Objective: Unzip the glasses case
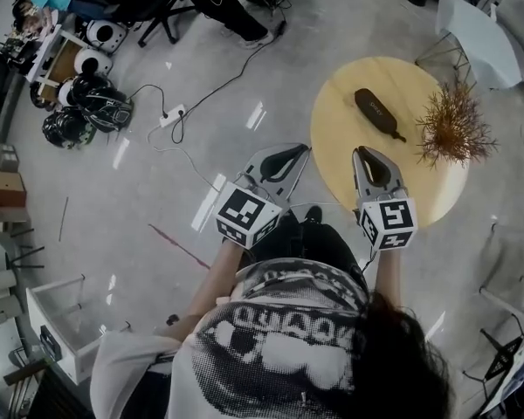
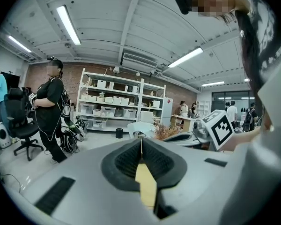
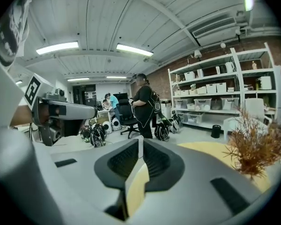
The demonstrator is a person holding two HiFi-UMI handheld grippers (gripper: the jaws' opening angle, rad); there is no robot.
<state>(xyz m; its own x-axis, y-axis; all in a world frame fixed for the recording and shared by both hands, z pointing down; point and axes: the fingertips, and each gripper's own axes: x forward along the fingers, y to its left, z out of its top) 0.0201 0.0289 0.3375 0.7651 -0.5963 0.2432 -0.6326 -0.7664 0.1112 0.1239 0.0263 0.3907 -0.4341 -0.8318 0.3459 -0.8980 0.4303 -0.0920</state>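
1. The dark, oblong zipped glasses case (image 1: 377, 112) lies in the upper right of the head view on the round, pale yellow wooden desk (image 1: 349, 160). Its zip looks closed.
2. A dried, spiky brown plant (image 1: 454, 129) stands on the same desk, just right of the case and apart from it.
3. The left grey tool (image 1: 299, 150) sits at the centre of the frame over the grey concrete floor (image 1: 157, 190), near the desk's left edge. In the left gripper view its jaws are pressed together with nothing between them.
4. The right grey tool (image 1: 364, 153) sits right of centre, its tip over the desk's near part. In the right gripper view its jaws meet at the tips and are empty.
5. Both tools are well apart from the case.
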